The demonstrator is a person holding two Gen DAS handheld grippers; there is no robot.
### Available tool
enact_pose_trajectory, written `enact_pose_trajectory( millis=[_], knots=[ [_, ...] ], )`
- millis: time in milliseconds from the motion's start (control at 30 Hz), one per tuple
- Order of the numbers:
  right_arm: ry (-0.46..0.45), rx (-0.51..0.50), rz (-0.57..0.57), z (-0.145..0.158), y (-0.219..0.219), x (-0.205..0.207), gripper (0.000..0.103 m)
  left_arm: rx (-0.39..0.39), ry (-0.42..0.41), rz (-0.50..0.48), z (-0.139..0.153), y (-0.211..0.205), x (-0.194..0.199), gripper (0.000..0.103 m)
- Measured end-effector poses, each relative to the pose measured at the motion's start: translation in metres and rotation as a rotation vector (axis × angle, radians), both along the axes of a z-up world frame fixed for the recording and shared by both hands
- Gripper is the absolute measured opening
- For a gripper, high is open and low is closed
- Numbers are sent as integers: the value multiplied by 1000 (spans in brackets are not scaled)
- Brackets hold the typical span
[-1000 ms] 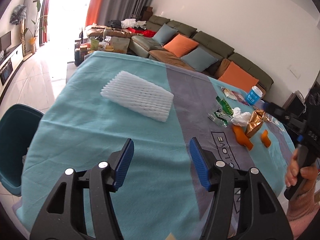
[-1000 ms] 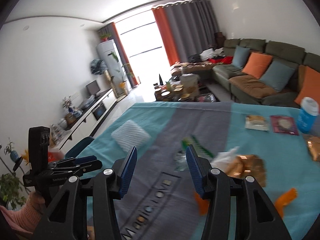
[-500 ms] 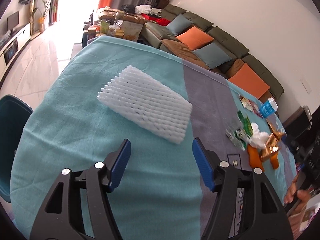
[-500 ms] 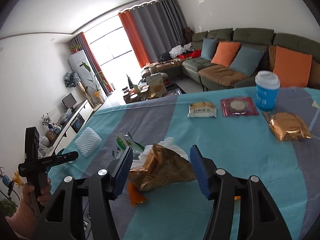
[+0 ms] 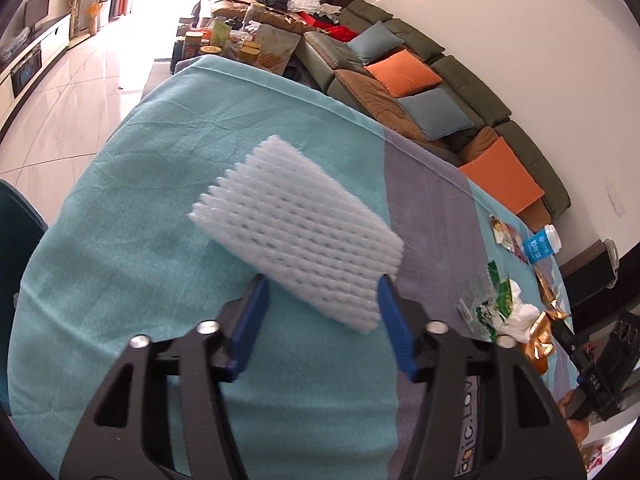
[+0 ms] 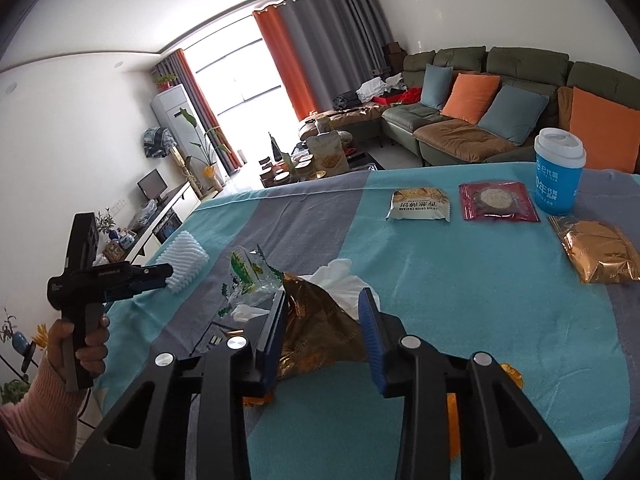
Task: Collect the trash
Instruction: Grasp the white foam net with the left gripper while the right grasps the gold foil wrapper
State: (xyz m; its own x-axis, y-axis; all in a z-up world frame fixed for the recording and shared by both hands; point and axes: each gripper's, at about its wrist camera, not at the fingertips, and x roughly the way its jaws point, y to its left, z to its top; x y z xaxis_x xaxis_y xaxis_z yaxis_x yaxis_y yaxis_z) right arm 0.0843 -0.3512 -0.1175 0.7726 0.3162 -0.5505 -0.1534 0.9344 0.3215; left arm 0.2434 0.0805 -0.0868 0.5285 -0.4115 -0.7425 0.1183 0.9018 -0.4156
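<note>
A white foam net [image 5: 296,232] lies flat on the teal and grey tablecloth [image 5: 120,208]. My left gripper [image 5: 320,284] straddles the net's near corner. Its jaws are closing, with the blue pads right at the net's edges and no squeeze showing. The right wrist view shows the same foam net [image 6: 184,260] at the left gripper's [image 6: 162,271] tip. My right gripper [image 6: 322,308] is closing on a crumpled gold wrapper [image 6: 320,332], pinched between both pads. A white tissue [image 6: 336,276] and a green-printed clear wrapper [image 6: 248,272] lie just behind it.
Farther back on the table are a cracker packet [image 6: 420,204], a red snack packet [image 6: 498,202], a blue cup [image 6: 558,176] and a full gold bag [image 6: 600,252]. Orange scraps [image 6: 508,372] lie under my right gripper. A teal bin [image 5: 16,248] stands off the table's left edge.
My left gripper moved forward until the foam net's corner came between its fingers, which narrowed. My right gripper swung right and down onto the gold wrapper and closed in on it.
</note>
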Motion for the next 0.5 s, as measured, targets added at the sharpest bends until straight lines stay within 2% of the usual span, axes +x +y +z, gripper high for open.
enact_pose_trajectory(
  millis=[33, 67, 133, 300, 500],
  knots=[
    [-1, -2, 8, 1, 1, -2, 21, 6, 7, 4, -1, 0, 2, 37],
    [-2, -3, 14, 2, 1, -5, 18, 7, 11, 7, -2, 1, 4, 33],
    [-6, -15, 25, 3, 2, -8, 15, 6, 19, 4, -3, 3, 5, 22],
    [-14, -28, 41, 9, 7, -17, 13, 12, 7, -3, -3, 2, 3, 13],
    [-43, -30, 46, 27, 5, -30, 13, 30, -54, -18, 7, 5, -15, 11]
  ],
)
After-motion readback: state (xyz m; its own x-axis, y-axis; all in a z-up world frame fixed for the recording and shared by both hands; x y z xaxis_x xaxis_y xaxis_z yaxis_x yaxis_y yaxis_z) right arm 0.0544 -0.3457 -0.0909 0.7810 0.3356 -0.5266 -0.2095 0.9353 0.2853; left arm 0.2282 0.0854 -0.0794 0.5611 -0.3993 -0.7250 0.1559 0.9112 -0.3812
